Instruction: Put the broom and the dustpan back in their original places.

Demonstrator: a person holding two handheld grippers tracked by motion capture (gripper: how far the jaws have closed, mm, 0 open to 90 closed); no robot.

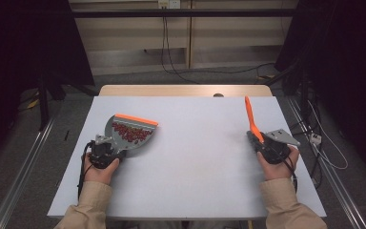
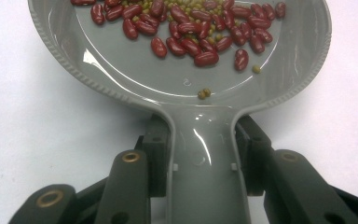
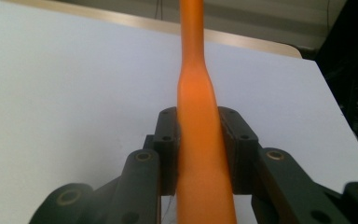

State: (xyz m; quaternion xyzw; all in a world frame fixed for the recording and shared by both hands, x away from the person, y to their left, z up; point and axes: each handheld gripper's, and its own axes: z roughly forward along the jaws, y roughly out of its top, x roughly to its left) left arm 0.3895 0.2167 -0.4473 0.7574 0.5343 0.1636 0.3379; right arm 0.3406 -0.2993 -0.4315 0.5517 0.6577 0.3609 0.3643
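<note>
A grey dustpan (image 1: 131,130) with an orange front lip lies on the white table (image 1: 195,152) at the left. It holds several red kidney beans (image 2: 200,35) and small greenish beans. My left gripper (image 1: 106,151) is shut on the dustpan's grey handle (image 2: 205,158), jaws pressed to both its sides. At the right, my right gripper (image 1: 262,143) is shut on an orange brush handle (image 3: 198,140), which points up and away over the table (image 3: 74,93). The orange handle (image 1: 251,117) ends near the table's far right; the brush head is hidden.
The table's wooden far edge (image 1: 186,90) lies beyond the white top. Cables (image 1: 171,57) hang on the wall behind. Dark stands flank both sides. Metal rails (image 1: 24,167) run along the floor left and right.
</note>
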